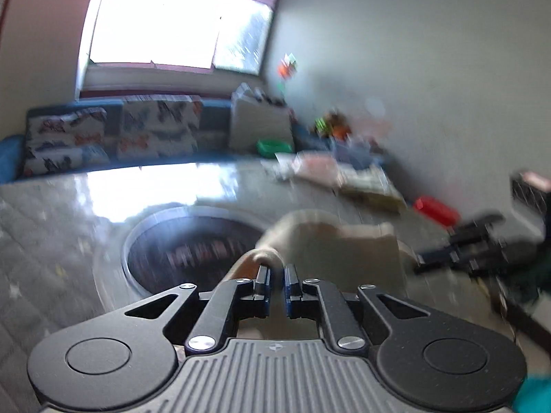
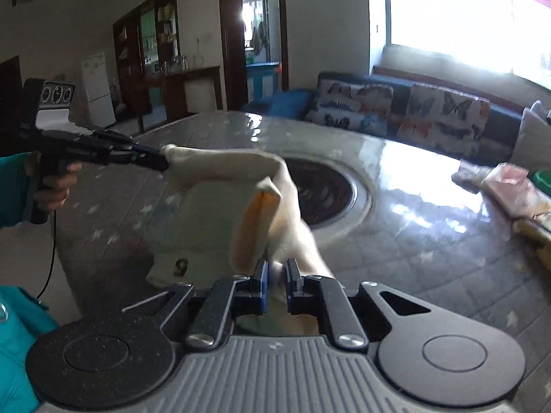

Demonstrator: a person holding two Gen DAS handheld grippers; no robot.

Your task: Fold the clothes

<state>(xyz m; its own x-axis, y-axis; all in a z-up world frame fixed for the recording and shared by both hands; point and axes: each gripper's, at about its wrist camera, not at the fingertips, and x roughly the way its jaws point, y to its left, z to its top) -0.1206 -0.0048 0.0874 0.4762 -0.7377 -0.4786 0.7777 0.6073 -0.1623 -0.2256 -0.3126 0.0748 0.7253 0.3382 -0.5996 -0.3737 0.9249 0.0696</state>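
Right tongs [image 2: 274,277], nearest the right wrist camera, pinch a bunched edge of the cream garment [image 2: 220,186]; orange lining shows at 1 fold. Left tongs [image 2: 164,162] pinch another corner of the same garment, held by a hand [image 2: 55,186] with a teal sleeve. Left wrist view, blurred: left tongs [image 1: 275,273] nearly together on a cream fold [image 1: 330,241]. Garment hangs stretched between both tongs above the glossy quilted-pattern counter [image 2: 430,241], near its round recessed centre [image 2: 327,189]. Printed mark on the hanging cloth reads "9" or "6" [image 2: 179,265]; cannot tell which. Butterfly-print sofa cushions [image 2: 444,117] behind.
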